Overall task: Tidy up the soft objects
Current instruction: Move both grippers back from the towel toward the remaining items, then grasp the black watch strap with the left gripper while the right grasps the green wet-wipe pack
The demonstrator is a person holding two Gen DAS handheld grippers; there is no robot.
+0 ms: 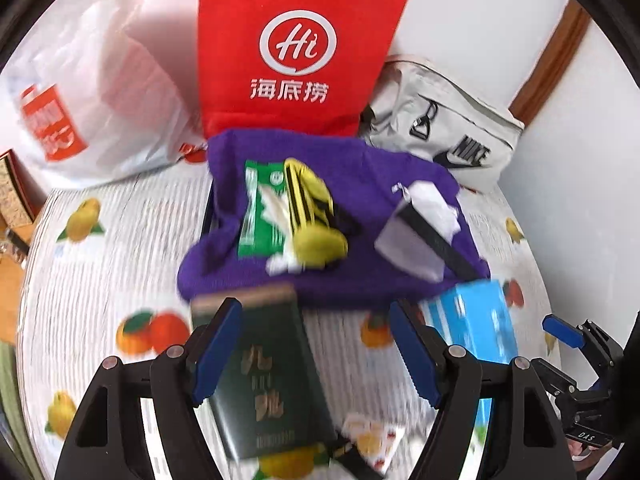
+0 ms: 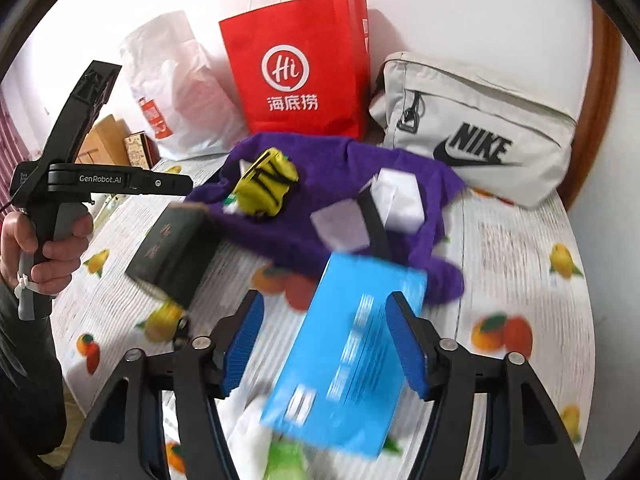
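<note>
A purple cloth (image 1: 360, 184) lies bunched on the fruit-print tablecloth (image 1: 100, 264). On the cloth rest a green packet (image 1: 262, 208), a yellow and black soft item (image 1: 312, 208) and a white-grey pouch with a black strap (image 1: 416, 232). My left gripper (image 1: 316, 344) is open above a dark green box (image 1: 264, 376); its left pad overlaps the box and the right pad stands apart. My right gripper (image 2: 326, 340) is open over a tilted blue box (image 2: 352, 344), with a gap at its left pad. Both boxes are blurred.
Against the back wall stand a red paper bag (image 2: 300, 72), a white plastic bag (image 2: 176, 92) and a pale Nike pouch (image 2: 480, 132). A hand (image 2: 52, 248) grips the left tool's handle at the left. Cardboard boxes (image 2: 120, 144) sit beyond the table's left edge.
</note>
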